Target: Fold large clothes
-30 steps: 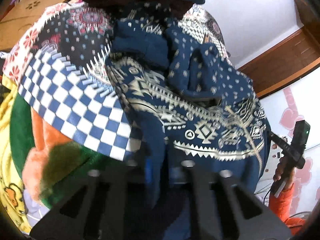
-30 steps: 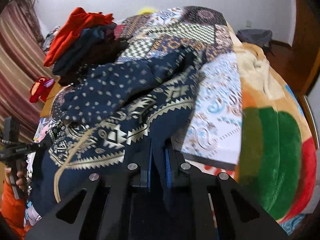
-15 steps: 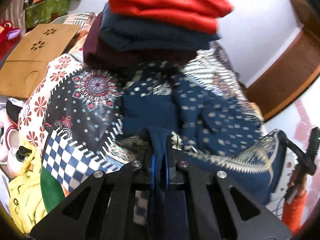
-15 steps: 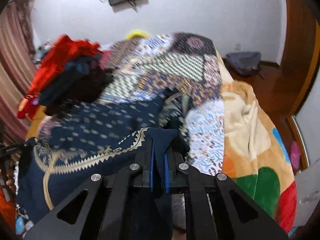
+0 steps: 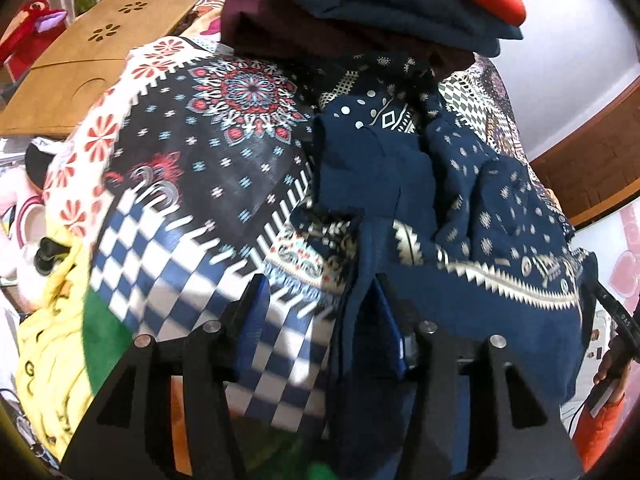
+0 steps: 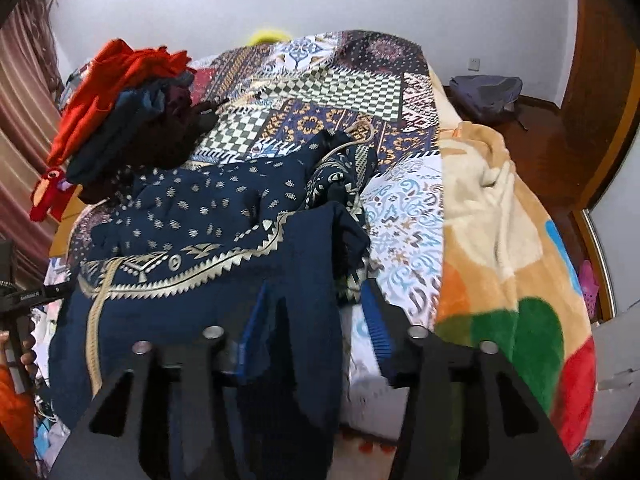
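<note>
We note a stack of folded clothes [image 6: 120,120] at the far left of the patchwork bedspread [image 6: 340,92], fleece blanket [image 6: 500,240] right. Navy patterned garment [image 6: 208,220] lies rumpled mid-bed, hem toward us. Left gripper [image 5: 320,320] and right gripper [image 6: 316,320] jaws opening, cloth loose between them

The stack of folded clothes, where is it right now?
In the right wrist view the stack of folded clothes sits at the left on the patchwork quilt, just beyond the navy garment; the left wrist view shows it at top centre.
</note>
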Motion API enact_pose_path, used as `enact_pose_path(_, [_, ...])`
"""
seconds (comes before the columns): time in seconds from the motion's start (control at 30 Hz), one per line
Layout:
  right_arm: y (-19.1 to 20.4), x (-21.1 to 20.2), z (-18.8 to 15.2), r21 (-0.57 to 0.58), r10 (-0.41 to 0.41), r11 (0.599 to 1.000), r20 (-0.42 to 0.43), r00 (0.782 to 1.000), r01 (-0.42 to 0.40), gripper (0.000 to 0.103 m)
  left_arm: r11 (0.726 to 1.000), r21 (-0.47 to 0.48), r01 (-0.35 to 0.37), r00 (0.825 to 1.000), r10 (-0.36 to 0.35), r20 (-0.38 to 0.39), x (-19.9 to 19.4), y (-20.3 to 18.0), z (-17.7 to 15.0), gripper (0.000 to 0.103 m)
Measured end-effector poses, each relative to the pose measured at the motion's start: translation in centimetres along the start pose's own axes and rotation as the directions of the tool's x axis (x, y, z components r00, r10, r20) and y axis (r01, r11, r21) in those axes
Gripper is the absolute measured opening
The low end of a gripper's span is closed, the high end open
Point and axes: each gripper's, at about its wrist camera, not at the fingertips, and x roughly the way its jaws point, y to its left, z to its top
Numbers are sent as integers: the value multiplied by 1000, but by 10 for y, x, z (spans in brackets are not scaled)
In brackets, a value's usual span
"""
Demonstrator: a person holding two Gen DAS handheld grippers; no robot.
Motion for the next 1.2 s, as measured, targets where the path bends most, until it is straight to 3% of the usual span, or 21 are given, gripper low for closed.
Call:
enact_pose_path(0.2, [-10, -3, -26, 56, 45, 998, -63, 997, -41, 47, 997, 12, 71, 996, -71, -58, -7, -8, -31, 52])
enact_pose_path(0.33, [-6, -11, -40, 52, 52, 997, -57, 997, -49, 48, 992, 47, 114, 987, -108, -120, -3, -24, -56, 52])
enact_pose_path(0.47, [2, -8, -56, 57, 127, 991, -102, 987, -122, 48, 989, 63, 133, 986, -126, -108, -9, -35, -71, 52])
enact_pose_path(0.57, [10, -6, -68, 28, 104, 994, -83, 991, -102, 48, 987, 76, 138, 987, -131, -96, -13, -39, -74, 52])
enact_pose_path(0.63, [13, -8, -69, 18, 89, 996, -66, 994, -88, 39, 986, 77, 147, 985, -140, -97, -15, -38, -76, 51])
enact_pose_path(0.67, [15, -9, -67, 12, 100, 995, -57, 993, -100, 21, 986, 75, 151, 985, -144, -95, -16, -37, -75, 48])
enact_pose_path(0.7, [17, -10, -66, 12, 119, 993, -50, 992, -118, 17, 984, 71, 166, 983, -159, -92, -17, -37, -75, 40])
enact_pose_path(0.8, [25, -18, -54, -16, 122, 992, 5, 992, -122, 14, 985, 72, 159, 986, -154, -71, -21, -38, -68, 11])
enact_pose_path(1.0, [34, -44, -5, -43, 157, 987, 139, 978, -153, 13, 972, 99, 215, 973, -222, 66, -61, -46, -36, 9])
enact_pose_path(1.13, [36, -49, 37, -48, 140, 990, 218, 966, -133, 13, 957, 77, 280, 941, -289, 176, -90, -44, 8, 9])
enact_pose_path(1.2, [36, -42, 61, -44, 114, 993, 247, 962, -107, 13, 958, 50, 284, 930, -288, 228, -96, -40, 37, 9])
